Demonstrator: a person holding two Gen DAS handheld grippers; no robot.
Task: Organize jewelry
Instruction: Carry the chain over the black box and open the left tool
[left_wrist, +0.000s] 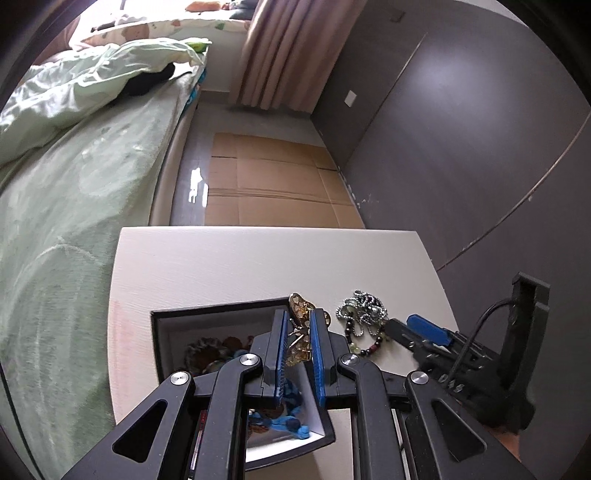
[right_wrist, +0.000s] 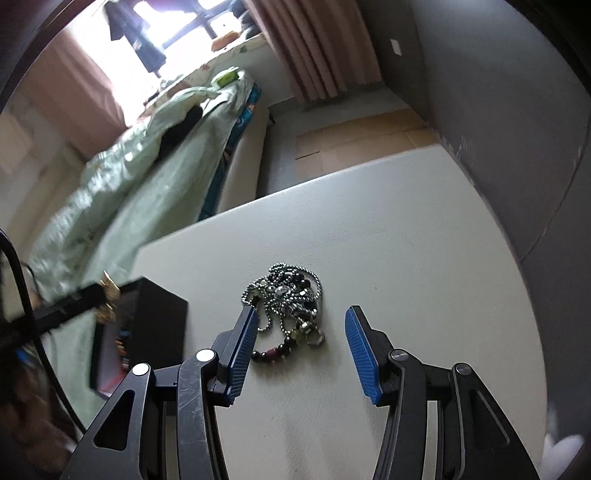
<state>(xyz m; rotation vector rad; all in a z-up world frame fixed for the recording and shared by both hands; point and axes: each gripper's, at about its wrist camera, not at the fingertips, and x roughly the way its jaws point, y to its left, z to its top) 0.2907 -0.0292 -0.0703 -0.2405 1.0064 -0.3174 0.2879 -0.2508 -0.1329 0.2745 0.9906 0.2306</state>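
My left gripper (left_wrist: 298, 325) is shut on a gold butterfly-shaped jewelry piece (left_wrist: 301, 332) and holds it above the open black jewelry box (left_wrist: 162, 325), which has blue and brown pieces inside. A tangle of silver ball chains and dark bead bracelets (left_wrist: 364, 317) lies on the white table right of the box. My right gripper (right_wrist: 301, 321) is open, its blue pads on either side of that same tangle (right_wrist: 288, 299), just above the table. The box (right_wrist: 155, 325) and the gold piece (right_wrist: 107, 295) show at the left of the right wrist view.
The white table (left_wrist: 240, 266) stands beside a bed with green bedding (left_wrist: 74, 184). A dark grey wall (left_wrist: 461, 147) runs along the right. Flattened cardboard (left_wrist: 273, 177) lies on the floor beyond the table's far edge.
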